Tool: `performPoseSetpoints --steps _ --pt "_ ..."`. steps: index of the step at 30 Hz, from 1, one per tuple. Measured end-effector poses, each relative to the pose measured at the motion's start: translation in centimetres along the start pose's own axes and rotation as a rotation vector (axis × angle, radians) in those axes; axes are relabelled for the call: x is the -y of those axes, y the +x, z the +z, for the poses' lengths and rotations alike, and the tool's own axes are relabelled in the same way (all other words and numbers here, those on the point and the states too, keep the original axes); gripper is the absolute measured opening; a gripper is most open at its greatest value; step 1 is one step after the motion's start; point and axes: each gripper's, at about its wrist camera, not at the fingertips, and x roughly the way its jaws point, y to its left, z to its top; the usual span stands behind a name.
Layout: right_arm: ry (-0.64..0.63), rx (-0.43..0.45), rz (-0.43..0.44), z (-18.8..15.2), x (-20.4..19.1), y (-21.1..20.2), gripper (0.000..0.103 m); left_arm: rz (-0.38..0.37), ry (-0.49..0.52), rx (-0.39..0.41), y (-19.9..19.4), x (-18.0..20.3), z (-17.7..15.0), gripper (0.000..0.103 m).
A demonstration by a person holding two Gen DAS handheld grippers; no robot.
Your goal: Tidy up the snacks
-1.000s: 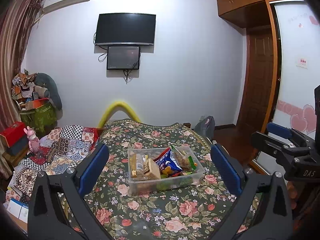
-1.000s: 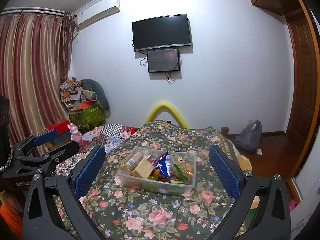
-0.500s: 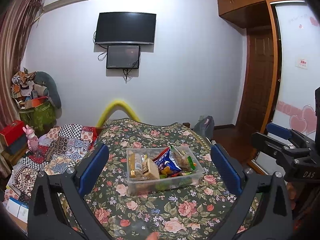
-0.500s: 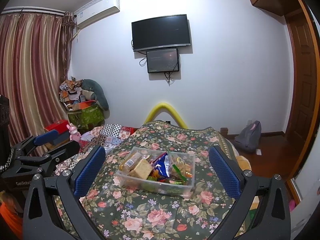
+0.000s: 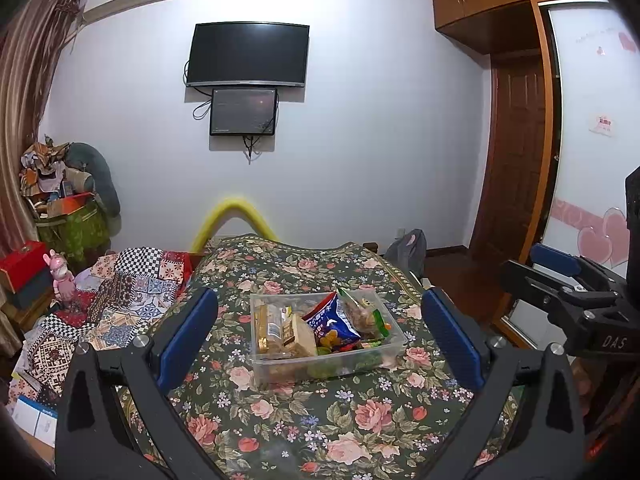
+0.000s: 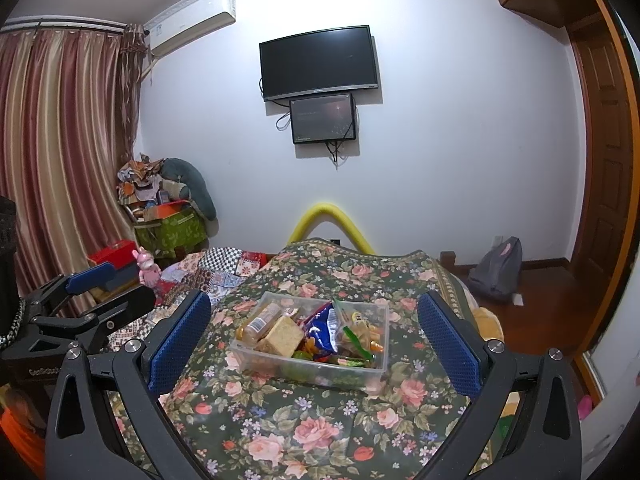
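Observation:
A clear plastic bin [image 5: 394, 347] [image 6: 378, 368] full of snacks stands on the floral tablecloth [image 5: 280, 412] [image 6: 304, 428]. In it are a blue chip bag [image 5: 334, 322] [image 6: 324, 326], a tan biscuit pack [image 5: 300, 334] [image 6: 282, 334], a bottle [image 6: 260, 318] and several small packets. My left gripper [image 5: 318, 338] is open and empty, held back from the bin, its fingers framing it. My right gripper [image 6: 314, 342] is open and empty likewise. Each gripper shows at the edge of the other's view, the right one [image 5: 576, 300] and the left one [image 6: 80, 300].
A patchwork-covered bed [image 5: 120, 296] lies left of the table. A yellow foam arch [image 5: 232, 220] stands behind it. A cluttered pile [image 5: 68, 200] and red box [image 5: 22, 256] are at far left. A grey backpack [image 6: 498, 268] sits on the floor by the wooden door [image 5: 516, 152].
Both views have shifted very slightly; the bin sits a touch lower and nearer in frame. Both grippers stay open and empty.

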Motion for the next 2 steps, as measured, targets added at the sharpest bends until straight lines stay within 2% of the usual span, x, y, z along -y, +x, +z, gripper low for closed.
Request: performPoseSetpoints --steps 2 --pt "0.000 -0.002 -0.001 -0.02 0.03 0.10 0.103 0.003 -0.003 -0.004 0.13 -0.14 -0.05 0.103"
